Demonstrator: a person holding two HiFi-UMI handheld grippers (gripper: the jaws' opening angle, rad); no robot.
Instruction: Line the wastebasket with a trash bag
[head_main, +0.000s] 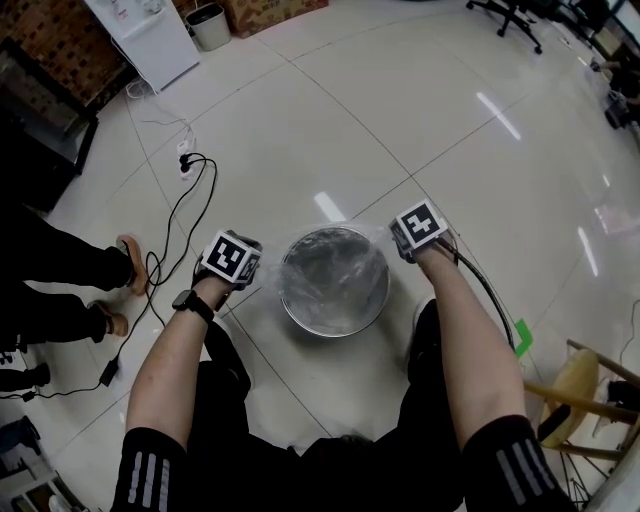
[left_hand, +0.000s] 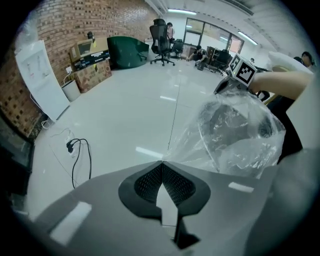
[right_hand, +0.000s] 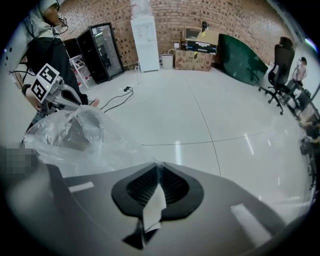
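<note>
A round grey wastebasket (head_main: 333, 318) stands on the floor between my arms. A clear trash bag (head_main: 340, 262) is stretched over its mouth. My left gripper (head_main: 252, 280) is at the basket's left rim, shut on the bag's edge; in the left gripper view the film (left_hand: 235, 135) runs from the closed tips (left_hand: 161, 163) to the basket. My right gripper (head_main: 400, 250) is at the right rim, shut on the bag's opposite edge; the right gripper view shows the plastic (right_hand: 82, 137) pinched at its tips (right_hand: 160, 165).
A black cable (head_main: 170, 225) with a plug loops over the floor left of the basket. A person's legs and feet (head_main: 120, 270) stand at the far left. A white cabinet (head_main: 145, 35) is at the back, a wooden stool (head_main: 585, 385) at right.
</note>
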